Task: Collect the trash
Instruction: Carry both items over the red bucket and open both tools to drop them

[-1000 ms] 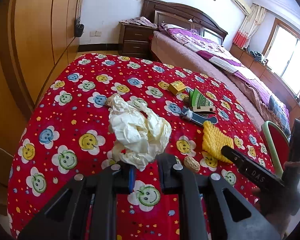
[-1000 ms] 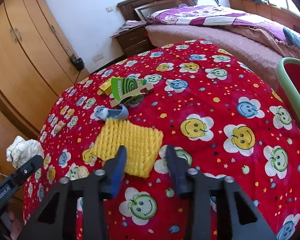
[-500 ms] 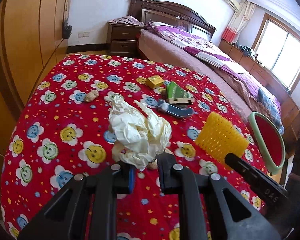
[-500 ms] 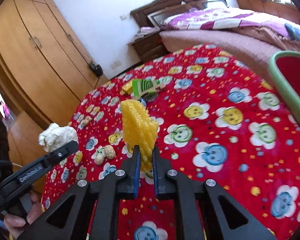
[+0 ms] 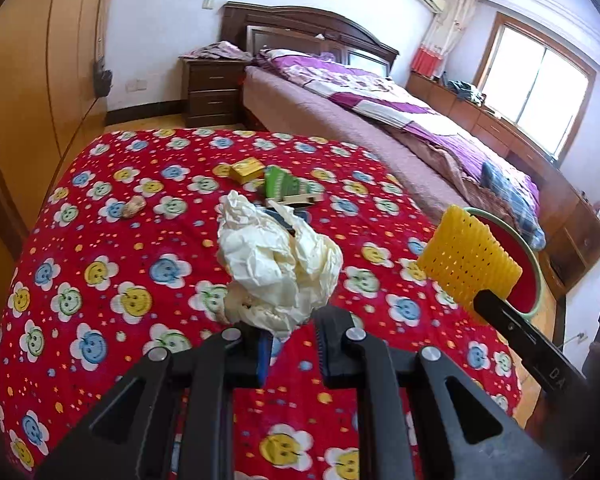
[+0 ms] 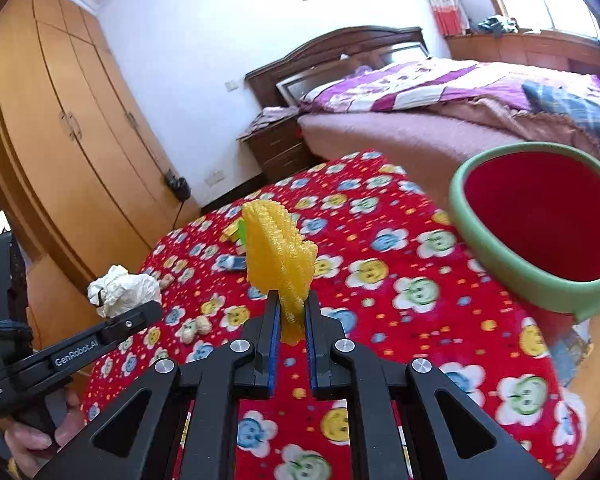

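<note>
- Dark flat item (image 5: pixel 288 222) on the red tablecloth (image 5: pixel 112 248): mostly hidden behind the crumpled paper (image 5: pixel 276 268); identity not discernible.
- Small beige lump (image 5: pixel 134 206) left of the crumpled paper: too small to identify.
- Green-rimmed bin (image 6: pixel 536 216): cut off at the right edge in the right wrist view; partly masked by the yellow foam net (image 5: pixel 466 264) in the left wrist view.
- Green packet (image 6: pixel 241 232): largely concealed behind the foam net.
</note>
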`<state>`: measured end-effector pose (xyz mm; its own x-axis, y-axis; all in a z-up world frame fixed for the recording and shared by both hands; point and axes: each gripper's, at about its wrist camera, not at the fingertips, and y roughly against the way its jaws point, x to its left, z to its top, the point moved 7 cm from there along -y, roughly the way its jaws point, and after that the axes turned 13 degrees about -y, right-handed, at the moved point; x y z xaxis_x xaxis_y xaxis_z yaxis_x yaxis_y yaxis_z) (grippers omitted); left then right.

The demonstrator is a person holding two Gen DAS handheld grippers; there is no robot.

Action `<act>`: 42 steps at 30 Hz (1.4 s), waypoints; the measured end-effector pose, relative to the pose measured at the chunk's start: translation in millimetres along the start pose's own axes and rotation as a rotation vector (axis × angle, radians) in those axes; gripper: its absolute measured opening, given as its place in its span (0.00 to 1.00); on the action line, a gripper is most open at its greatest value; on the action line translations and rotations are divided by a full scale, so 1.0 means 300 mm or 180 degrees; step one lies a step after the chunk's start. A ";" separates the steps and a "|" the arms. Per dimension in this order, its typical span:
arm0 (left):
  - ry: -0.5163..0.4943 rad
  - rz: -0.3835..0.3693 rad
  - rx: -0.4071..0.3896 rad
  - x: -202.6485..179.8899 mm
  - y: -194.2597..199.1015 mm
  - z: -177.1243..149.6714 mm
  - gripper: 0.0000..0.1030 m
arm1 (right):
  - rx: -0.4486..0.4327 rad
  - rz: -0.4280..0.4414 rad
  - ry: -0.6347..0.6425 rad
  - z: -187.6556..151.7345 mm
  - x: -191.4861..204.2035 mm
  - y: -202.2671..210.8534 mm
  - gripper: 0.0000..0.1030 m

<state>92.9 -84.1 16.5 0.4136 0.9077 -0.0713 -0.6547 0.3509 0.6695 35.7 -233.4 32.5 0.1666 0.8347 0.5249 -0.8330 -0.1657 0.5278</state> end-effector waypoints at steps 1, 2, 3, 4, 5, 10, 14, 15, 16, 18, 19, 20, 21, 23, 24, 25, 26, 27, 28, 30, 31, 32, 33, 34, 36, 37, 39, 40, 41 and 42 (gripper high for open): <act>-0.0026 -0.0017 -0.0005 -0.017 0.005 0.003 0.17 | -0.0053 -0.0029 0.0009 0.008 -0.011 0.016 0.10; -0.0052 -0.0031 -0.0011 -0.034 0.010 0.007 0.17 | -0.0081 -0.0038 0.0006 0.011 -0.019 0.029 0.10; -0.0075 -0.0040 -0.0018 -0.047 0.013 0.010 0.17 | -0.0114 -0.0045 -0.0006 0.016 -0.027 0.042 0.10; -0.0095 -0.0046 -0.0022 -0.058 0.015 0.013 0.17 | -0.0149 -0.0053 -0.0021 0.023 -0.039 0.057 0.10; -0.0118 -0.0051 -0.0025 -0.070 0.017 0.017 0.17 | -0.0182 -0.0066 -0.0033 0.030 -0.052 0.071 0.10; -0.0251 -0.0132 -0.0036 -0.151 0.021 0.036 0.17 | -0.0344 -0.0173 -0.0116 0.065 -0.113 0.120 0.10; -0.0395 -0.0208 -0.0042 -0.228 0.015 0.057 0.17 | -0.0470 -0.0254 -0.0221 0.090 -0.181 0.166 0.10; -0.0432 -0.0223 -0.0045 -0.247 0.013 0.062 0.17 | -0.0500 -0.0279 -0.0249 0.095 -0.199 0.176 0.10; -0.0494 -0.0251 -0.0054 -0.277 0.009 0.070 0.17 | -0.0530 -0.0308 -0.0281 0.102 -0.219 0.184 0.10; -0.0580 -0.0284 -0.0063 -0.320 0.001 0.081 0.17 | -0.0581 -0.0352 -0.0349 0.110 -0.257 0.200 0.10; -0.0630 -0.0296 -0.0071 -0.345 -0.004 0.088 0.17 | -0.0608 -0.0386 -0.0397 0.116 -0.285 0.209 0.10; -0.0666 -0.0310 -0.0076 -0.365 -0.008 0.092 0.17 | -0.0622 -0.0412 -0.0428 0.118 -0.304 0.215 0.10; -0.0710 -0.0339 -0.0075 -0.392 -0.016 0.098 0.17 | -0.0633 -0.0436 -0.0457 0.120 -0.323 0.224 0.10; -0.0762 -0.0385 -0.0075 -0.430 -0.027 0.107 0.17 | -0.0652 -0.0491 -0.0525 0.127 -0.370 0.235 0.10; -0.0800 -0.0426 -0.0078 -0.459 -0.037 0.113 0.17 | -0.0665 -0.0522 -0.0560 0.130 -0.394 0.241 0.10; -0.0826 -0.0450 -0.0078 -0.477 -0.045 0.116 0.17 | -0.0676 -0.0556 -0.0594 0.131 -0.417 0.246 0.10; -0.0853 -0.0472 -0.0077 -0.497 -0.052 0.120 0.17 | -0.0690 -0.0585 -0.0624 0.133 -0.440 0.251 0.10; -0.0893 -0.0505 -0.0067 -0.523 -0.067 0.122 0.17 | -0.0702 -0.0619 -0.0654 0.134 -0.458 0.254 0.10; -0.0928 -0.0534 -0.0052 -0.544 -0.081 0.124 0.17 | -0.0714 -0.0652 -0.0682 0.139 -0.477 0.255 0.10; -0.0992 -0.0588 -0.0013 -0.584 -0.113 0.128 0.17 | -0.0737 -0.0711 -0.0729 0.149 -0.515 0.254 0.11; -0.1017 -0.0614 0.0006 -0.602 -0.126 0.130 0.17 | -0.0747 -0.0745 -0.0755 0.153 -0.534 0.254 0.11; -0.1047 -0.0653 0.0031 -0.626 -0.144 0.132 0.17 | -0.0754 -0.0778 -0.0780 0.157 -0.554 0.254 0.11; -0.1068 -0.0685 0.0044 -0.646 -0.158 0.134 0.17 | -0.0756 -0.0811 -0.0803 0.159 -0.571 0.253 0.11; -0.1087 -0.0713 0.0051 -0.665 -0.172 0.137 0.17 | -0.0754 -0.0844 -0.0827 0.160 -0.590 0.251 0.12; -0.1133 -0.0780 0.0064 -0.705 -0.201 0.145 0.17 | -0.0738 -0.0908 -0.0859 0.163 -0.622 0.244 0.13; -0.1150 -0.0807 0.0072 -0.722 -0.211 0.146 0.17 | -0.0727 -0.0936 -0.0867 0.166 -0.635 0.239 0.13; -0.1191 -0.0873 0.0090 -0.755 -0.234 0.151 0.17 | -0.0714 -0.0979 -0.0877 0.170 -0.654 0.230 0.13; -0.1212 -0.0892 0.0095 -0.767 -0.243 0.153 0.17 | -0.0713 -0.0995 -0.0882 0.174 -0.668 0.225 0.13; -0.1236 -0.0908 0.0097 -0.782 -0.253 0.156 0.17 | -0.0718 -0.0999 -0.0886 0.175 -0.675 0.223 0.14; -0.1258 -0.0919 0.0098 -0.799 -0.260 0.159 0.17 | -0.0715 -0.1003 -0.0890 0.174 -0.681 0.220 0.15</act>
<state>75.0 -340.0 16.6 0.7879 0.6154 0.0248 -0.4614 0.5630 0.6856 -25.9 -442.2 -5.0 0.5393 0.6476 0.5384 -0.8075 0.2161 0.5489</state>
